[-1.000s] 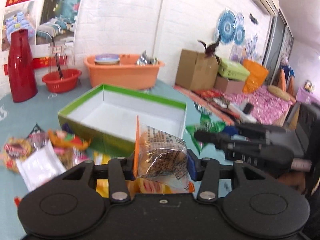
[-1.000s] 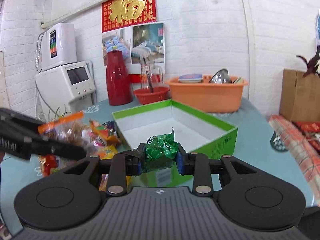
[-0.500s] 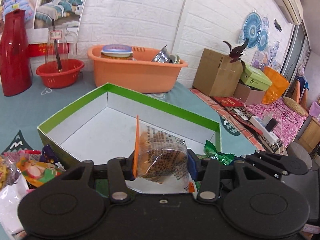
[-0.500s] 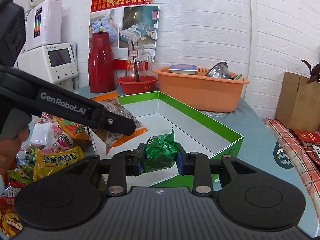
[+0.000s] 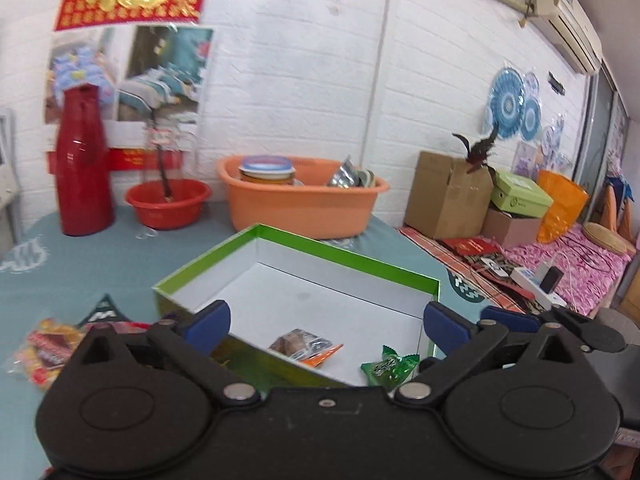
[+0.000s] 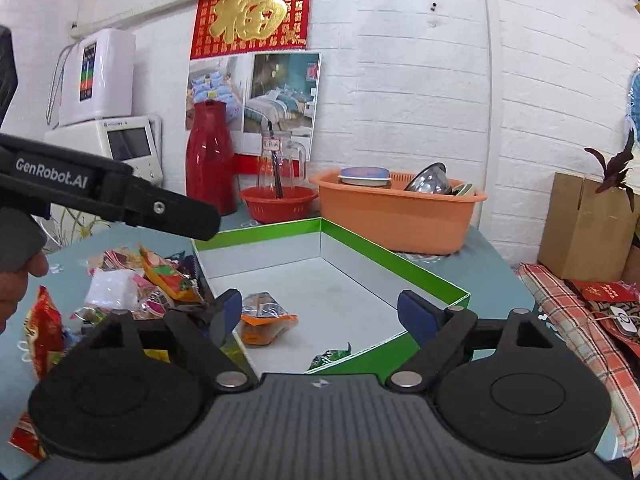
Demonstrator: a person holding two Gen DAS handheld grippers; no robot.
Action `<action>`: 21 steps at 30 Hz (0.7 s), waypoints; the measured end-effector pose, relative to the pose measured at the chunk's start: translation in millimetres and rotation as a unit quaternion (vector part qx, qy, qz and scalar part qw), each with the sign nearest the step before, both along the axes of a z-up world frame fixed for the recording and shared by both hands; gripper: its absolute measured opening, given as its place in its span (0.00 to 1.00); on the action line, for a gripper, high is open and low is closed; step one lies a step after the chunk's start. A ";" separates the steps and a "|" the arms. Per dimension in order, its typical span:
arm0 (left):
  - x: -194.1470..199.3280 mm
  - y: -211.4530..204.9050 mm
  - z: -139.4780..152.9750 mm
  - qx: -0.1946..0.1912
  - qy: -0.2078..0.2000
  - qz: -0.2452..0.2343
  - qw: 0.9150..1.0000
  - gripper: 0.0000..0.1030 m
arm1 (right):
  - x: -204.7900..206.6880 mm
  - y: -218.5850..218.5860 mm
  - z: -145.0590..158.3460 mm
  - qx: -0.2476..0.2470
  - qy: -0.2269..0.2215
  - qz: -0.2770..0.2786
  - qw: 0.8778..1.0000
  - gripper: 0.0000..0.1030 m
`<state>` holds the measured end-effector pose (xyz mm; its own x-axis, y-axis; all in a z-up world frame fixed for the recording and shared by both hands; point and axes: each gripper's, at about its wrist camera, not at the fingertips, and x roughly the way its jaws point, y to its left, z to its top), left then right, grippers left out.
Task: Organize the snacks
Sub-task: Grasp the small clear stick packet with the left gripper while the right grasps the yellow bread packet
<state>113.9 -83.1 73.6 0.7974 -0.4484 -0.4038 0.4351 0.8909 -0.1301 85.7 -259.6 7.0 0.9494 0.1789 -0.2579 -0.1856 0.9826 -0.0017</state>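
Observation:
A green box point(image 5: 344, 254) point(image 6: 424, 272) with a white inside stands on the teal table. In it lie a clear snack packet with an orange edge point(image 5: 306, 346) point(image 6: 266, 318) and a green wrapped candy point(image 5: 390, 368) point(image 6: 330, 358). My left gripper point(image 5: 326, 322) hangs over the box's near edge, its jaws opening wide with nothing between them. Over the same box my right gripper point(image 6: 320, 312) also has its jaws opening, nothing pressed between the blue pads. Loose snack packets point(image 6: 156, 280) point(image 5: 44, 348) are heaped left of the box.
Behind the box stand an orange basin point(image 5: 304, 200) with dishes, a red bowl point(image 5: 168, 202) and a red jug point(image 5: 82, 160). Cardboard boxes point(image 5: 452, 196) sit at the right on a bed with pink cloth. A white appliance point(image 6: 108, 120) stands at the far left.
Both grippers moved over the box and let go: the clear packet and the green candy dropped onto the box floor, and both pairs of jaws spread wide.

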 end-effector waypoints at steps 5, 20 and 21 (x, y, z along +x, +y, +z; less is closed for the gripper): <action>-39.1 30.6 -9.6 -0.015 0.011 0.034 0.999 1.00 | -22.0 9.2 -12.8 0.037 0.046 0.013 0.998 1.00; -97.6 83.5 -52.4 -0.015 0.063 0.052 0.997 1.00 | -16.7 68.5 -39.2 0.029 0.101 0.034 0.994 1.00; -99.0 85.6 -53.2 -0.017 0.063 0.051 0.997 1.00 | -11.6 73.5 -39.2 0.021 0.102 0.034 0.994 1.00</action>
